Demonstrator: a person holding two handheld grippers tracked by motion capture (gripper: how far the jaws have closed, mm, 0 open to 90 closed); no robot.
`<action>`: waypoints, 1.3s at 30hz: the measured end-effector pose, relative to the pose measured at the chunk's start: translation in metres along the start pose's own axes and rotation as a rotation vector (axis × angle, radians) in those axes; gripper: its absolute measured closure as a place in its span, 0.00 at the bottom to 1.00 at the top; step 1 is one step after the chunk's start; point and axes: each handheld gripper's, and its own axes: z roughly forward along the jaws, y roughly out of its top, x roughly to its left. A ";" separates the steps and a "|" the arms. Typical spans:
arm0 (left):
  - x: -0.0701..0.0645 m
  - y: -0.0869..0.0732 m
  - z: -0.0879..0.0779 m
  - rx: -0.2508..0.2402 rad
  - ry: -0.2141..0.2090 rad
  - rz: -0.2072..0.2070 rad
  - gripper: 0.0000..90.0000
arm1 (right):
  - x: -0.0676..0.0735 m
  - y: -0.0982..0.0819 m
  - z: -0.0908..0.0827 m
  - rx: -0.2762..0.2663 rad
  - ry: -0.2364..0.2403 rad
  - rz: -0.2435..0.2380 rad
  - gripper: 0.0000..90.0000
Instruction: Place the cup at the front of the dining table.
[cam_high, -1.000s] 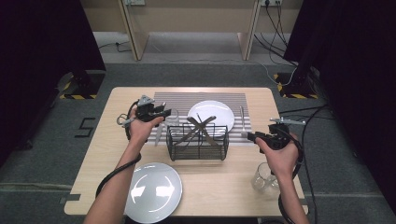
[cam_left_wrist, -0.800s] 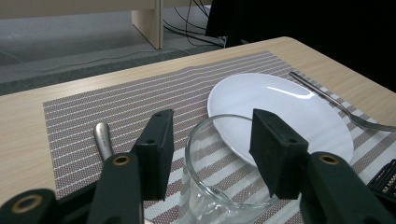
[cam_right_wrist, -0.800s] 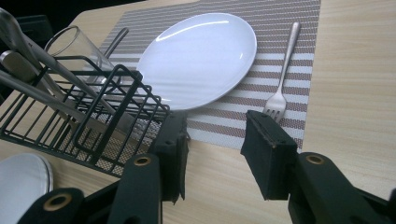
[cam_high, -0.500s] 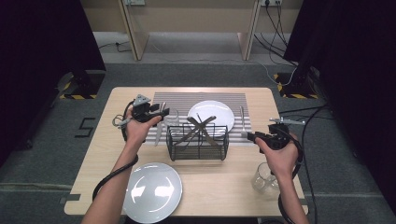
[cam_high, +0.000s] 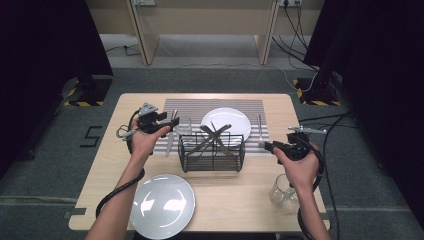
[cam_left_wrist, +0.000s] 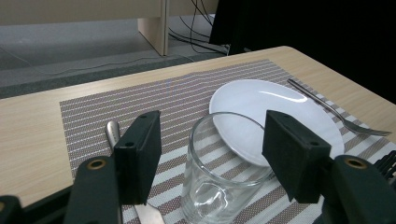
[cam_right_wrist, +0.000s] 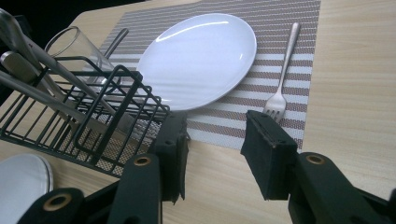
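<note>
Your left tool (cam_left_wrist: 212, 154) stands released: its jaws have just been opening, and the drinking glass (cam_left_wrist: 224, 172) sits upright between them with a gap on each side, no pad pressing on it. That gap is plain in the left gripper view. From the high view the same tool (cam_high: 167, 125) and glass (cam_high: 183, 126) blur together at about 10 o'clock from the wire basket (cam_high: 212, 151), and you cannot judge contact there.

The glass stands on the striped placemat (cam_left_wrist: 154, 95), just beside the white plate (cam_left_wrist: 275, 107), which lies at 2 o'clock from it in the left gripper view. A knife (cam_left_wrist: 112, 130) lies at 9 o'clock of the glass, partly behind the near jaw.

Your right tool (cam_right_wrist: 215, 154) is also released, its jaws wide with nothing between them, hovering over the bare counter (cam_right_wrist: 355, 93) at the placemat's edge. The fork (cam_right_wrist: 282, 74) lies at 12 o'clock from it, tines toward you, to the right of the plate. The right gripper view shows cutlery leaning in the basket (cam_right_wrist: 93, 116) at 9 o'clock.

The high view adds a second plate (cam_high: 162, 206) at 7 o'clock of the basket and a second glass (cam_high: 281, 191) by your right wrist.
</note>
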 end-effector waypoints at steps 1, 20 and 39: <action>0.000 0.000 -0.002 0.001 0.000 0.002 0.41 | 0.000 0.000 0.000 -0.001 0.000 0.000 0.66; -0.010 0.002 -0.025 -0.017 -0.002 0.031 0.37 | 0.000 0.001 -0.001 -0.003 0.001 0.002 0.66; -0.008 -0.012 -0.043 -0.005 0.010 0.049 0.36 | 0.002 0.001 0.000 0.001 0.003 0.001 0.66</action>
